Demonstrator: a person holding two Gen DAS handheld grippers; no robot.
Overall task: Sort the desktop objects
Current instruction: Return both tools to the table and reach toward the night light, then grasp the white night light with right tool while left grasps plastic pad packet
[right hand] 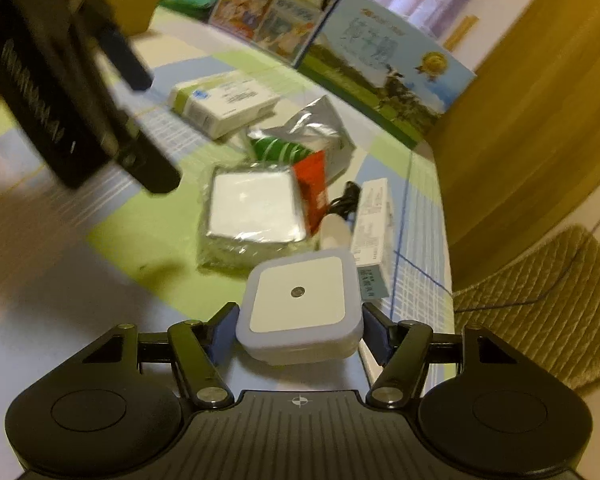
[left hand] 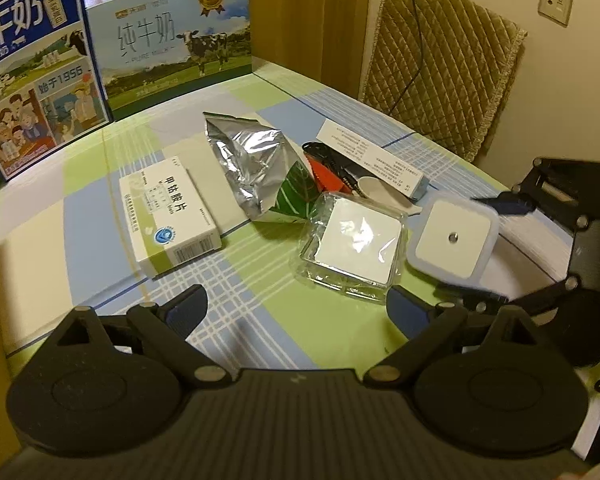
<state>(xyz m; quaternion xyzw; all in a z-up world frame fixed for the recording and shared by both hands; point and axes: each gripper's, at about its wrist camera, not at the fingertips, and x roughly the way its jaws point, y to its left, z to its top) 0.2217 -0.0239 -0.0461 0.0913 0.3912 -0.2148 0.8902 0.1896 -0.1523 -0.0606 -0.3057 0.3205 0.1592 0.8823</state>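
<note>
My right gripper [right hand: 299, 326] is shut on a square white night light [right hand: 298, 300] with a small round sensor in its face, held just above the table's right side. The left wrist view shows this night light [left hand: 452, 238] between the right gripper's fingers [left hand: 508, 204]. My left gripper [left hand: 294, 308] is open over the checked tablecloth [left hand: 100, 216], with nothing between its fingers. Ahead of it lie a plastic-wrapped white square [left hand: 356, 242], a silver foil bag [left hand: 256, 168] and a medicine box [left hand: 170, 216].
A long white box [left hand: 372, 156], a black cable [left hand: 332, 160], a red packet [left hand: 326, 176] and a white spoon-like piece [left hand: 380, 190] sit behind the wrapped square. Two milk cartons [left hand: 180, 48] stand at the back. A padded chair [left hand: 448, 64] is beyond the right edge.
</note>
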